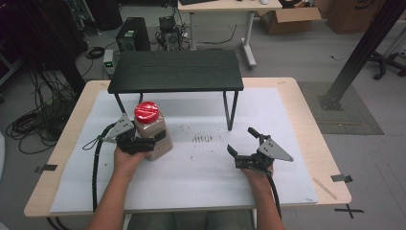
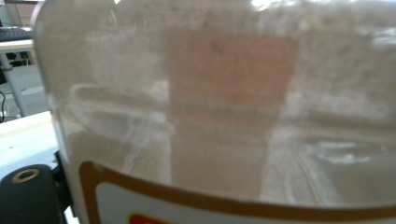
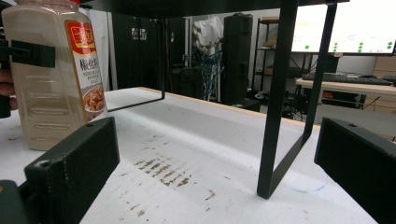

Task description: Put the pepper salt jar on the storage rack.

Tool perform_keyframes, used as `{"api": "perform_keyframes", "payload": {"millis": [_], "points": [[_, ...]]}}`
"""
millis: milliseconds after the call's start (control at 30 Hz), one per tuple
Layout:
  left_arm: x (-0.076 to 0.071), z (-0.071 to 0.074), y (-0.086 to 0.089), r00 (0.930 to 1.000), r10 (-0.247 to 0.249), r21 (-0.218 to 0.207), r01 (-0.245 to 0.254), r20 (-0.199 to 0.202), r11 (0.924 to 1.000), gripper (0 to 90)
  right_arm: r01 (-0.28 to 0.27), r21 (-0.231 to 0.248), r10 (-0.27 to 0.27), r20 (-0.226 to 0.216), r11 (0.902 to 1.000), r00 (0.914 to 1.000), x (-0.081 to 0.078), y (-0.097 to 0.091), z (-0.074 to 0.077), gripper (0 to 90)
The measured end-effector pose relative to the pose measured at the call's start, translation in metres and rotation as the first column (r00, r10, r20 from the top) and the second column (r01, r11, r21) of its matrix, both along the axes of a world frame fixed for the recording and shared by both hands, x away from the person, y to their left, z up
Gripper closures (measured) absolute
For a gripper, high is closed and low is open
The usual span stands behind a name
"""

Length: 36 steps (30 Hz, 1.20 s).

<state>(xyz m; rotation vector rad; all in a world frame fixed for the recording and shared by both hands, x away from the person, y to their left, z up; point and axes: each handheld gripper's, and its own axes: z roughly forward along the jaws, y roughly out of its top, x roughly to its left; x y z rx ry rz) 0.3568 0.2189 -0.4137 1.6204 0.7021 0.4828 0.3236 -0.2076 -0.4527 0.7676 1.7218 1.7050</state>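
A white-covered table (image 1: 201, 182) carries a black metal shelf (image 1: 176, 71). Left of centre stands a tall plastic seasoning jar (image 1: 152, 134), red-lidded (image 1: 146, 112) and nearly full of pale powder. It is likely heavy, stiff and smooth. The left gripper (image 1: 139, 143) clamps its mid-body, a sound hold. The right gripper (image 1: 245, 143) rests spread and empty.
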Motion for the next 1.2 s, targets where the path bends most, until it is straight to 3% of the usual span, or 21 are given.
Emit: {"api": "perform_keyframes", "payload": {"millis": [233,633,733,1200], "points": [[-0.0005,-0.0024,0.0007,0.9998,-0.004,0.011,0.004,0.022,0.9999,15.4,0.001,-0.001,-0.001,0.001,1.0,1.0,0.0,0.0001,0.0,0.0],[-0.0025,-0.0081,0.0037,0.9982,-0.009,-0.02,0.01,0.059,0.9997,18.7,0.001,-0.002,-0.001,0.001,1.0,1.0,0.0,0.0002,0.0,0.0],[-0.0041,-0.0089,0.0064,0.9974,-0.014,-0.032,0.016,0.071,0.9994,23.1,0.001,-0.001,-0.001,0.001,1.0,1.0,0.0,0.0001,0.0,0.0],[-0.0043,-0.0095,0.0078,0.9964,-0.021,-0.034,0.024,0.083,0.9992,25.4,0.001,0.0,-0.001,0.002,1.0,1.0,-0.0001,0.0001,0.0,0.0]]}}
